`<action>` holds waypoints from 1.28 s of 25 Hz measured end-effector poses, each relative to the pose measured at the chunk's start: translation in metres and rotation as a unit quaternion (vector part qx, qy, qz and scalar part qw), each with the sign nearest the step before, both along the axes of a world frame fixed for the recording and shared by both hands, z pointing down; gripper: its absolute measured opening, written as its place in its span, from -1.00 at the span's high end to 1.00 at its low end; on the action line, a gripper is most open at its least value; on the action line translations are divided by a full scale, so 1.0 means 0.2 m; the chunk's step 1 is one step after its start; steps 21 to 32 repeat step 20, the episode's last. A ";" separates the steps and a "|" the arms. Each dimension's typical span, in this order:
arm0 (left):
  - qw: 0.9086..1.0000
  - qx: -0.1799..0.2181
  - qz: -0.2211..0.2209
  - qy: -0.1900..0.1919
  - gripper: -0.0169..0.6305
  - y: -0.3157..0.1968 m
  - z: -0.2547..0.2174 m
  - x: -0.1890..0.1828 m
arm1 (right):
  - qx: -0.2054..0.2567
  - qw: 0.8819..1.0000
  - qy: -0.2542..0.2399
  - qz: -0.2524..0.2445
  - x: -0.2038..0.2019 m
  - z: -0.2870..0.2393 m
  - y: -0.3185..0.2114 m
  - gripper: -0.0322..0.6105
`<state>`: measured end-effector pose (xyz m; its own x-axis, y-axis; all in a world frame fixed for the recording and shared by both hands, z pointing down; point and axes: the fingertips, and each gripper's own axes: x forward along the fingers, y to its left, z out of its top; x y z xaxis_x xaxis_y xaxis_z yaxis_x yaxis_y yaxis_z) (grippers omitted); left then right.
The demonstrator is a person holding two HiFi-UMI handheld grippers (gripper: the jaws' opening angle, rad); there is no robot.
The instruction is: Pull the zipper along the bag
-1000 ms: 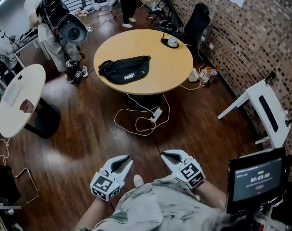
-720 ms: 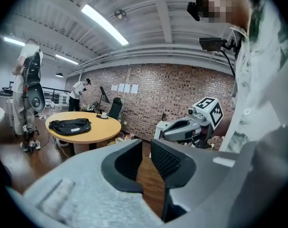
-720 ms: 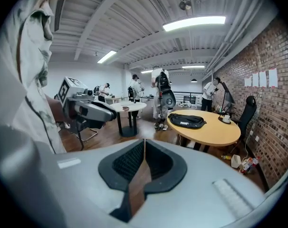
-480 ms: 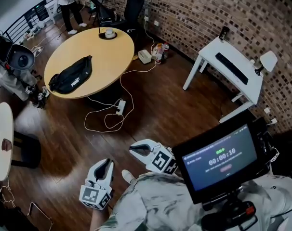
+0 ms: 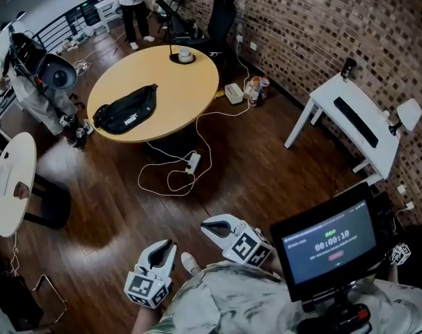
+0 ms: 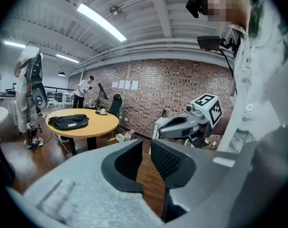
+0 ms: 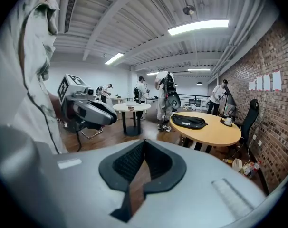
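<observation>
A black bag (image 5: 126, 108) lies on the round wooden table (image 5: 190, 92), far from both grippers. The bag (image 6: 68, 121) is small and distant in the left gripper view, and the bag (image 7: 187, 121) is just as far off in the right gripper view. My left gripper (image 5: 165, 246) is held low by my body, jaws a narrow gap apart and empty (image 6: 144, 144). Beside it is my right gripper (image 5: 209, 225); its tips meet with nothing between them (image 7: 144, 140). The zipper is too small to make out.
Cables and a power strip (image 5: 191, 163) lie on the wooden floor between me and the table. A white round table (image 5: 9, 179) stands at the left, a white desk (image 5: 357, 127) at the right. A timer screen (image 5: 329, 242) hangs near my right arm. People stand beyond the table.
The head view swung right, then slightly back left, so the table and bag shifted in the picture. Both grippers stay low by my body, the left one now lower than the right.
</observation>
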<state>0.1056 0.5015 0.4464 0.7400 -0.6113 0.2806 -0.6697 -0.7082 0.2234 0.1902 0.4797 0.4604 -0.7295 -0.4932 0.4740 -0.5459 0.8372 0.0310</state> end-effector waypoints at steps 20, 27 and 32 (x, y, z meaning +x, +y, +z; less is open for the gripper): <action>1.000 0.019 -0.004 0.004 0.77 -0.09 -0.07 -0.20 | 0.016 0.999 0.013 -0.028 -0.23 -0.06 -0.06 0.87; 1.000 0.019 -0.004 0.004 0.77 -0.09 -0.07 -0.20 | 0.016 0.999 0.013 -0.028 -0.23 -0.06 -0.06 0.87; 1.000 0.019 -0.004 0.004 0.77 -0.09 -0.07 -0.20 | 0.016 0.999 0.013 -0.028 -0.23 -0.06 -0.06 0.87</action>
